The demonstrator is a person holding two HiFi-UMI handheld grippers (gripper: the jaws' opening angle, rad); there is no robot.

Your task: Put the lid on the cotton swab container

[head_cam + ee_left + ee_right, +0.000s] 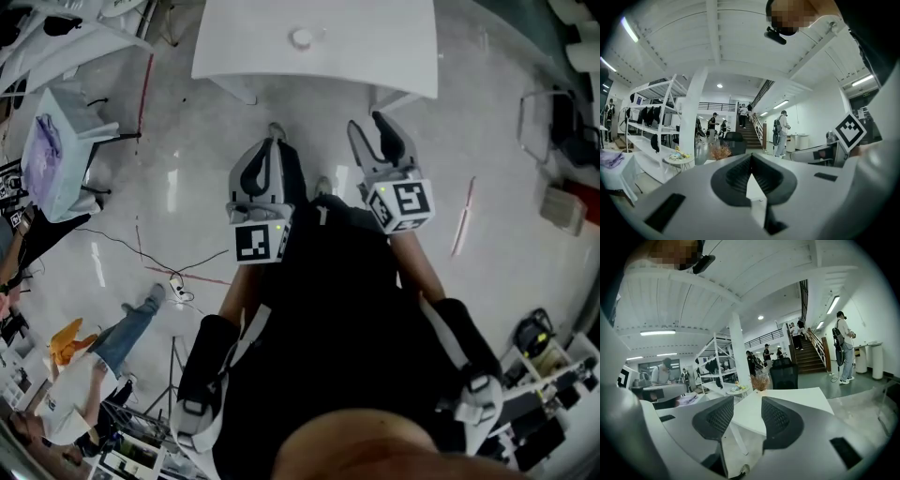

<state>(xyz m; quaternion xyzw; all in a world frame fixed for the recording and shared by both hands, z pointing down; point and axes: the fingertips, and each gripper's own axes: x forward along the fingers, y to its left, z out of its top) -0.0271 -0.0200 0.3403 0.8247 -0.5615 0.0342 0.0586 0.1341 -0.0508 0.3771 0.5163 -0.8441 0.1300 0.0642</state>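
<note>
A white table [375,47] stands ahead of me on the floor. On it sits a small round white thing [300,37], too small to tell whether it is the cotton swab container or its lid. Both grippers hang short of the table's near edge, over the floor. My left gripper [275,133] is shut with nothing in it; in the left gripper view its jaws meet at the tip [751,159]. My right gripper [367,124] is open and empty, and in the right gripper view the white table [797,401] shows through the gap between its jaws [747,406].
A white rack with a purple bag [47,150] stands at the left, and cables [173,272] lie on the floor. A person [103,352] sits at lower left. A black chair [783,373] stands behind the table. Equipment lines the right side [553,202].
</note>
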